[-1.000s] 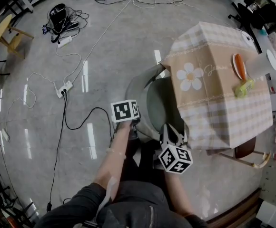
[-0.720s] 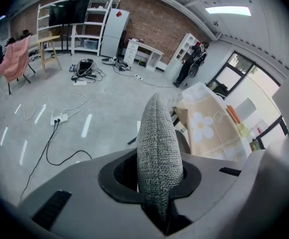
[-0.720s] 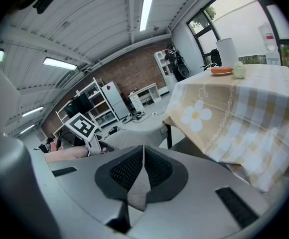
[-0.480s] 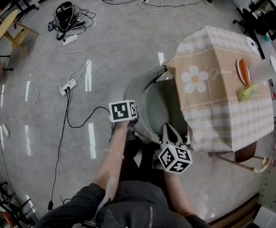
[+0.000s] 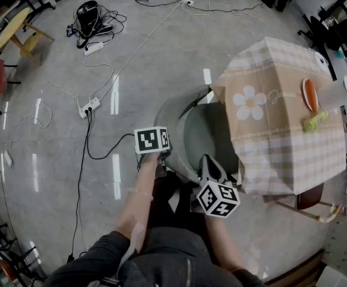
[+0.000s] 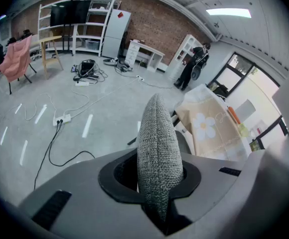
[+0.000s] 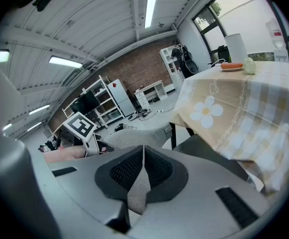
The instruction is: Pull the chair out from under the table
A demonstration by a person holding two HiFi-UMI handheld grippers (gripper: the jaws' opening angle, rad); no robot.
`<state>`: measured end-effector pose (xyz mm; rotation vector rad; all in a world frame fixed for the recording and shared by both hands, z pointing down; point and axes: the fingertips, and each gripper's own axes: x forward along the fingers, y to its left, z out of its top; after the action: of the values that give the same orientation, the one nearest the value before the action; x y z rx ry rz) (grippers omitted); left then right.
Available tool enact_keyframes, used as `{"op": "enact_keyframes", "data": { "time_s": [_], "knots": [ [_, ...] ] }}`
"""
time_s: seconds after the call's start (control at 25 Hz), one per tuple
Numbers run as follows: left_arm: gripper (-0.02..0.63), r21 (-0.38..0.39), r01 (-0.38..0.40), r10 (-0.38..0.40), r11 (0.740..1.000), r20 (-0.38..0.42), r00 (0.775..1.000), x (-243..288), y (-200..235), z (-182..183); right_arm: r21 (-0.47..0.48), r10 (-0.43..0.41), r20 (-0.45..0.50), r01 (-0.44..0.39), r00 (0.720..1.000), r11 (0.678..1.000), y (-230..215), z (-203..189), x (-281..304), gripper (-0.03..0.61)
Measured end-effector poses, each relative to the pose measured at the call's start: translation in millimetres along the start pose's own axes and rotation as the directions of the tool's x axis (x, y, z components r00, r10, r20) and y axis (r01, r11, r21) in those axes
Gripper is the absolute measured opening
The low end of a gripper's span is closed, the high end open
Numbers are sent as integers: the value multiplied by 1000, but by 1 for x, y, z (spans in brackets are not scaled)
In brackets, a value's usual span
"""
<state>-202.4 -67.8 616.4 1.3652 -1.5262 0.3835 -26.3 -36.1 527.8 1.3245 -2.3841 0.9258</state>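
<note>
Tub chair in grey woven fabric [image 5: 204, 137], standing part-way out from a square table under a beige checked cloth with a white daisy [image 5: 281, 130], the seat's right side tucked beneath the cloth's hanging edge. Clamped on the near rim of the curved backrest, left gripper [image 5: 160, 162], the thick fabric edge wedged between its jaws. Just to the right, right gripper [image 5: 207, 164], jaws pressed together on a thin fold of the same grey fabric. On the table's far right, orange carrot-shaped item [image 5: 310, 94] near a yellow-green one [image 5: 314, 122]. Left across the grey floor, black cable [image 5: 88, 142] plugged into a white power strip [image 5: 90, 107].
</note>
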Motion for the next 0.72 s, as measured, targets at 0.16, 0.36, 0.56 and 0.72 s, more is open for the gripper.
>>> {"op": "enact_keyframes", "data": {
  "time_s": [0.16,0.36,0.56,0.72],
  "knots": [
    [84,-5,2,-2,1000,2,1000,-5,8,1,-7,14,-6,-14,1000,1000,8,-2,3,17],
    [84,-6,3,-3,1000,1,1000,-8,16,3,-6,23,-10,-23,1000,1000,11,-5,8,17],
    [84,5,12,-12,1000,-1,1000,-9,18,2,-9,28,-17,-28,999,1000,16,-10,12,17],
    [84,11,17,-17,1000,-1,1000,-10,18,2,-9,29,-26,-30,999,1000,18,-11,15,17]
  ]
}}
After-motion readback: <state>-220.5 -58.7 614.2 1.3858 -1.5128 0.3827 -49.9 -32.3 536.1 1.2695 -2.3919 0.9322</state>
